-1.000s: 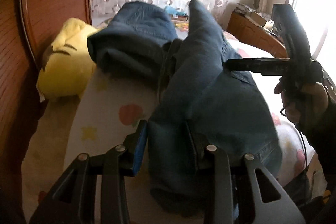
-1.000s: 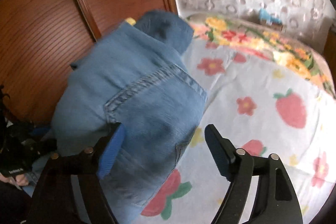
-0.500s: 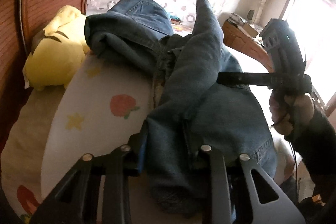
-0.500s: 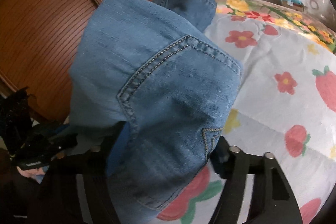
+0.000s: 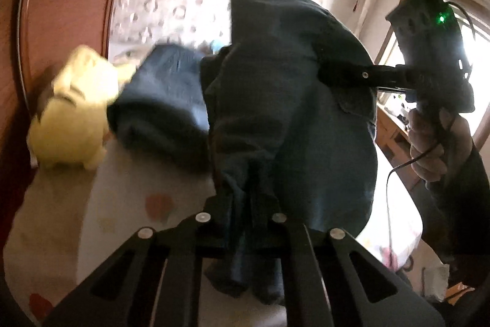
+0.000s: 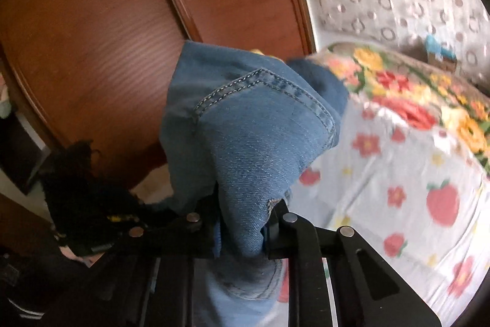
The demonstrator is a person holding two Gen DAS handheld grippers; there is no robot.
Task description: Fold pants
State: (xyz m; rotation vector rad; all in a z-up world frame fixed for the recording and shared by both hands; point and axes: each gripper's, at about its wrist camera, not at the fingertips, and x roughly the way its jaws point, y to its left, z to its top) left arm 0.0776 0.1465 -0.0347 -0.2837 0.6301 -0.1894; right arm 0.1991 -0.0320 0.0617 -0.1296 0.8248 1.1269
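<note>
Left wrist: pants (image 5: 291,118) now clamped, lifted.

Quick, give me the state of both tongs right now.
Left tongs: have just closed, clamped on the jeans.
Right tongs: have just closed, clamped on the jeans too.

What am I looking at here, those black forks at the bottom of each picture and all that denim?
No robot here: a person holds a two-finger gripper in each hand, with a fisheye camera on each looking along its fingers. One picture is from the left gripper, the other from the right gripper. Both have just been closing and now pinch a pair of blue jeans, with bunched denim between the fingers. Below lies a bed with a fruit-and-flower sheet, and a yellow plush toy lies beside the jeans. In the left view you also see the person's other hand holding the right gripper.
</note>
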